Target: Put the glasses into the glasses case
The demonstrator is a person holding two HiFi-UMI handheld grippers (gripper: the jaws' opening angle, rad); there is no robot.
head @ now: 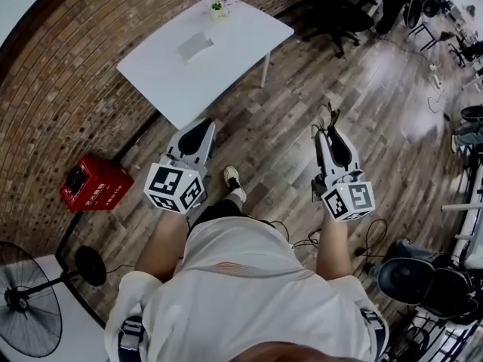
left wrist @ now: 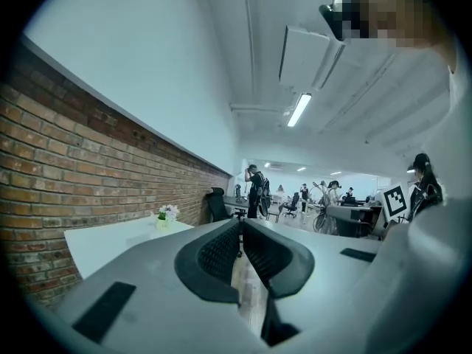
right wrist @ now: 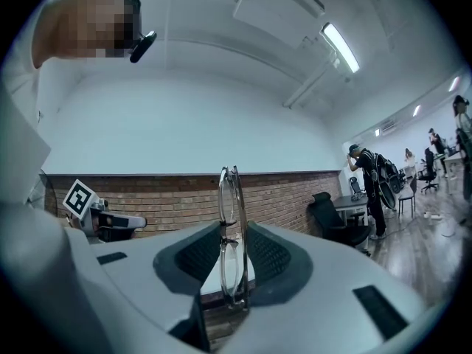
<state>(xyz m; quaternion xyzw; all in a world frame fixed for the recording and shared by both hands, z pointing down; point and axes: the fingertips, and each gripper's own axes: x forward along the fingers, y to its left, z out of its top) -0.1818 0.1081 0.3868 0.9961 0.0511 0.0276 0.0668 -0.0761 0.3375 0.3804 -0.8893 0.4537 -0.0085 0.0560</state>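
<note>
Open wood-plank floor [head: 287, 119] is seen btwn the person and white table [head: 234, 59] at 12 o'clock, table's near corner close to the L gripper [head: 202, 127] tips. Brick wall [head: 60, 89] runs at 10 o'clock, red box [head: 94, 183] at 9, fan [head: 26, 300] at 8. Both grippers are held level, fwd, well apart. L gripper jaws are closed together, nothing btwn. R gripper [right wrist: 234, 234] is clamped on glasses [right wrist: 230, 190]: folded, thin metal frame, clear lenses, upright btwn ribbed black pads. Flat grey glasses case [head: 195, 45] lies mid-table.
</note>
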